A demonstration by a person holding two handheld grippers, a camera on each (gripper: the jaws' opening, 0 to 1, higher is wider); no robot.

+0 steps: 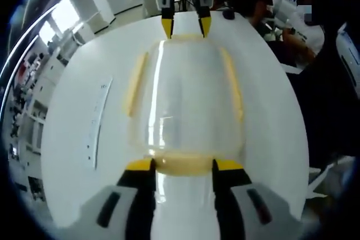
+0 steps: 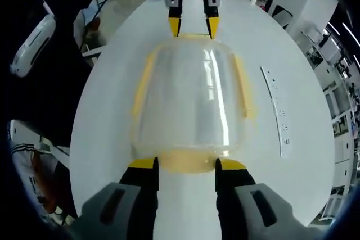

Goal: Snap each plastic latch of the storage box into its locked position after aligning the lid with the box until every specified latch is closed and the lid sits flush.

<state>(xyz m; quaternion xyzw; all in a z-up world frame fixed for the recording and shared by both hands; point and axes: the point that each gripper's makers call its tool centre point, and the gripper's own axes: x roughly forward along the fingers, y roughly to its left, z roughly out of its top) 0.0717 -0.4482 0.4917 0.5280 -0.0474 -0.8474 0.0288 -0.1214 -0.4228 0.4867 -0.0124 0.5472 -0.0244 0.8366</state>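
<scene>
Looking along the left gripper view, we see a round white table (image 1: 67,133) spreading under everything, and at its middle the clear storage box (image 1: 185,105) with its transparent lid (image 1: 194,82) on top. Pale yellow latches run along the long sides, one at nine o'clock (image 1: 136,85) and one at three o'clock (image 1: 233,85); whether they are snapped down we cannot tell. A thin white ruler-like strip (image 1: 97,125) lies on the table at nine o'clock, apart from the box.

At six o'clock the left gripper (image 1: 183,166) has its yellow-tipped jaws spread, one at either end of the near yellow end latch (image 1: 183,164). At twelve o'clock the right gripper (image 1: 186,26) meets the far end of the box, jaws likewise parted.

In the right gripper view the same box (image 2: 188,105) sits centred, the right gripper (image 2: 187,164) spread around its near end latch (image 2: 185,161), the left gripper (image 2: 194,25) at twelve o'clock. A person in dark clothing (image 2: 50,54) stands at ten o'clock.
</scene>
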